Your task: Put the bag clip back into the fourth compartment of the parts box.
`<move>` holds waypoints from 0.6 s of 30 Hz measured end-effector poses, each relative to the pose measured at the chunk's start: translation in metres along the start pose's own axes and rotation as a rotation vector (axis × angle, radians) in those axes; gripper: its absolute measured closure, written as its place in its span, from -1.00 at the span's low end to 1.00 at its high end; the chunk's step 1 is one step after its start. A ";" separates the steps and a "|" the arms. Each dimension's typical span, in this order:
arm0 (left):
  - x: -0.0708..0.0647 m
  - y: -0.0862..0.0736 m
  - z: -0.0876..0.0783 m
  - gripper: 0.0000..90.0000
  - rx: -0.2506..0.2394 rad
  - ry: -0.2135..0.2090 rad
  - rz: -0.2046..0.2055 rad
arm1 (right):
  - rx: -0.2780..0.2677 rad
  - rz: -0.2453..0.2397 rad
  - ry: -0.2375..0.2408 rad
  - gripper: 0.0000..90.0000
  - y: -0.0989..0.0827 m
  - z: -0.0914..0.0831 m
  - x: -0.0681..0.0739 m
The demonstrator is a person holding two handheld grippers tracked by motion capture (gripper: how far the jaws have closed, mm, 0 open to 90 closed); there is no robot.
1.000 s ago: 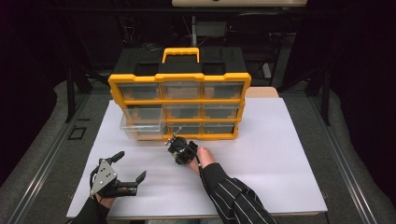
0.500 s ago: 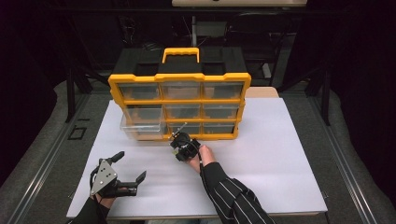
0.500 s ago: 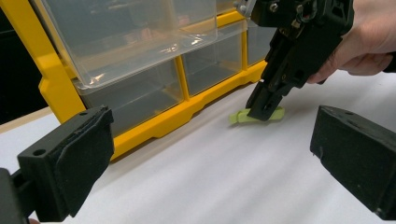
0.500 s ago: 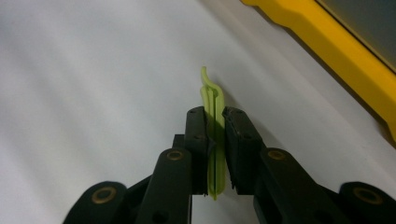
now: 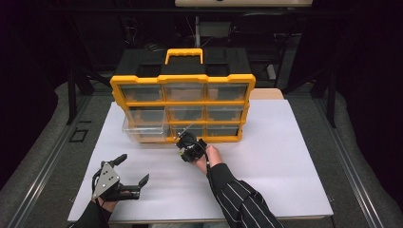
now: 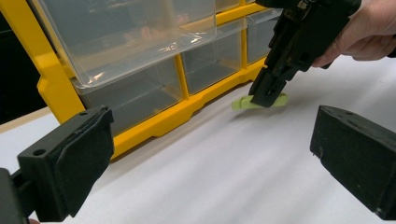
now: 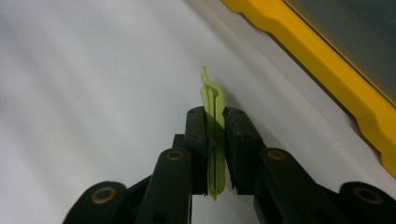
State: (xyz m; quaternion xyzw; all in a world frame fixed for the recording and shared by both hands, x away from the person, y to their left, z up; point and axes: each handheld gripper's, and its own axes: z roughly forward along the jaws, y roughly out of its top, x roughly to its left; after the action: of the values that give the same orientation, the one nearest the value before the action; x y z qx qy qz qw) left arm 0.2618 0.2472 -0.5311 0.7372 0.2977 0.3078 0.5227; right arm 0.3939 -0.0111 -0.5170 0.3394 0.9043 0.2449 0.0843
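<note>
The right tongs (image 7: 215, 154) are pinched onto a thin, pale green clip (image 7: 213, 100), their two black jaws pressed flat against its sides. In the right gripper view the clip's long axis runs straight out along the jaws, its curled tip pointing away from the hand and roughly along the yellow base of the organiser (image 7: 336, 60), which passes just beside it. Seen from the left gripper view, the green clip (image 6: 243, 103) lies low and near level at the white desk (image 6: 224, 177) surface, its length running roughly along the front of the organiser (image 6: 51, 88); whether it touches the desk I cannot tell. The right tongs (image 6: 268, 95) come down onto it steeply from the person's hand (image 6: 366, 28).

From the high view, the right tongs (image 5: 186, 147) sit right at the front of the yellow organiser (image 5: 183, 88), below its bottom row of clear drawers, near the middle. One clear drawer (image 5: 142, 129) on the organiser's left side is pulled out over the desk (image 5: 294, 161).

The left tongs (image 5: 134, 169) rest well away from the organiser, at the near left part of the desk, spread wide with nothing between them.
</note>
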 end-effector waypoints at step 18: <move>0.001 -0.001 0.000 -1.00 0.006 0.004 0.005 | -0.031 0.014 0.002 0.78 -0.003 -0.016 -0.009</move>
State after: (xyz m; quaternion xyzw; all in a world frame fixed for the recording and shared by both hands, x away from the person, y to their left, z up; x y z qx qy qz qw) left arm 0.2619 0.2483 -0.5316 0.7391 0.2977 0.3094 0.5190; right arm 0.3944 -0.0250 -0.5047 0.3442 0.8980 0.2597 0.0871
